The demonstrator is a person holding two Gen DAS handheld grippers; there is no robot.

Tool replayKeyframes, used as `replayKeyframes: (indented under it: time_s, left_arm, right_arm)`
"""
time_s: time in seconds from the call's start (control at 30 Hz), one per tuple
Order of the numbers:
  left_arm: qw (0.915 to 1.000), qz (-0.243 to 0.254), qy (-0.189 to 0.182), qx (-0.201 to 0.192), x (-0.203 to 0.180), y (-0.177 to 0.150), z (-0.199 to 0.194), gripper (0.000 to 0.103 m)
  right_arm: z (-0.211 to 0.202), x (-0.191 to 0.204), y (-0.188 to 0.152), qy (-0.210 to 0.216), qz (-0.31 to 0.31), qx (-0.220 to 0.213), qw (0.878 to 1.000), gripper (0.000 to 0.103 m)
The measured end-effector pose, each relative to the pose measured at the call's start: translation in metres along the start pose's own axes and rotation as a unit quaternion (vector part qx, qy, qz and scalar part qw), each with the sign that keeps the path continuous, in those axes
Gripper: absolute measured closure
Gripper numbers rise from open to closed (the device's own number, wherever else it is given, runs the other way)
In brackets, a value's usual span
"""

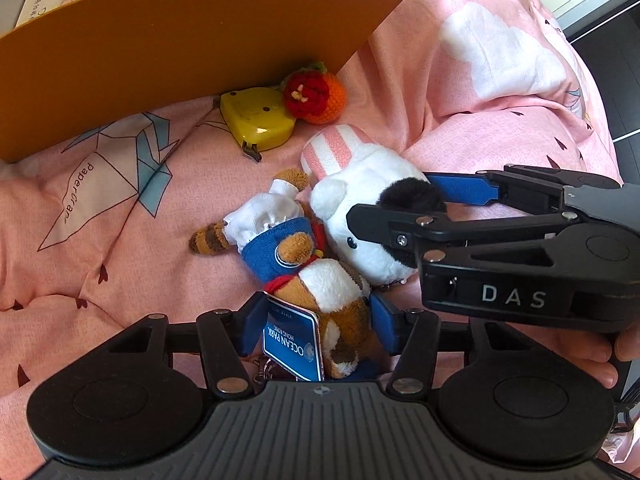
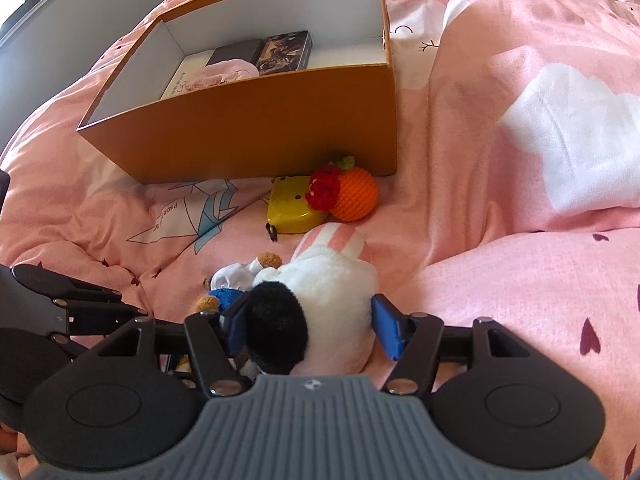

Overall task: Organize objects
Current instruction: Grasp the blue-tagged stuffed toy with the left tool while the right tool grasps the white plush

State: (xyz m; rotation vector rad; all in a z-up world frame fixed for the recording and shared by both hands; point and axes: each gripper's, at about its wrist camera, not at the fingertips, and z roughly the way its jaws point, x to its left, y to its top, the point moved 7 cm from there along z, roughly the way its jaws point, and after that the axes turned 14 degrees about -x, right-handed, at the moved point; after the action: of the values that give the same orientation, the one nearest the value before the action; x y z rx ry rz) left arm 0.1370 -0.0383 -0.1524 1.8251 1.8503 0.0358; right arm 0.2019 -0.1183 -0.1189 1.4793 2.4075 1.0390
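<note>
Left gripper [image 1: 314, 326]: nearest the lens, pointing steeply down; a blue pad [image 1: 250, 330] on each flank of the panda toy's head. Whether the pads press or merely bracket cannot be told.
Panda toy [image 1: 296, 264]: a red panda plush in blue and white clothes, lying on the pink bedding [image 1: 120, 240]. Its long axis runs away from the left gripper, head between the jaws, striped tail at the far end. A blue tag [image 1: 294, 344] hangs at the head.
Right gripper [image 2: 310, 326]: astride the white plush, pads on opposite flanks. The right pad [image 2: 386, 328] appears just clear of the fur; the left one is half buried behind the black ear. Judged as straddling, grip not confirmed.
White plush [image 2: 332, 284]: touching the panda toy, on its right, striped pink end pointing toward the box.
Nearer hand: left for the panda toy, right for the white plush; the two tools nearly meet.
Tape measure [image 2: 290, 208]: yellow, beyond the plushes, touching the crochet orange [image 2: 356, 196].
Box [image 2: 256, 128]: orange, open-topped, farthest off, directly beyond both toys; some items already inside.
Assessment: each toy probably goes up and forward over the near wall.
</note>
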Motion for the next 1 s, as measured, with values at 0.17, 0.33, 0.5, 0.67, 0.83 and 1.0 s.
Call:
replayKeyframes:
  time_s: [0.17,0.33,0.5,0.67,0.83,1.0]
  left_arm:
    - [1.0,0.001,-0.003,-0.009,0.0,-0.001,-0.002,0.044]
    - [0.9993,-0.007,-0.008,-0.035,0.006,0.001,-0.015,0.052]
    - [0.9962,-0.021,-0.015,-0.083,0.019,0.008,-0.04,0.058]
    - [0.9919,-0.036,-0.018,-0.121,0.033,0.018,-0.061,0.062]
    - [0.9845,-0.039,-0.041,-0.166,0.037,0.04,-0.09,0.103]
    - [0.9883,-0.04,-0.033,-0.144,0.039,0.046,-0.083,0.098]
  right_arm:
    - [-0.002,-0.003,-0.002,0.001,0.012,0.007,1.0,0.044]
    - [-0.014,-0.009,0.002,0.008,0.049,0.0,0.999,0.049]
    - [-0.03,-0.001,0.012,0.03,0.061,-0.013,0.998,0.049]
    - [-0.047,0.009,0.031,0.044,0.061,-0.039,0.996,0.049]
    - [-0.065,0.016,0.055,0.05,0.051,-0.076,0.995,0.049]
    - [-0.064,0.02,0.069,0.039,0.029,-0.084,0.995,0.049]
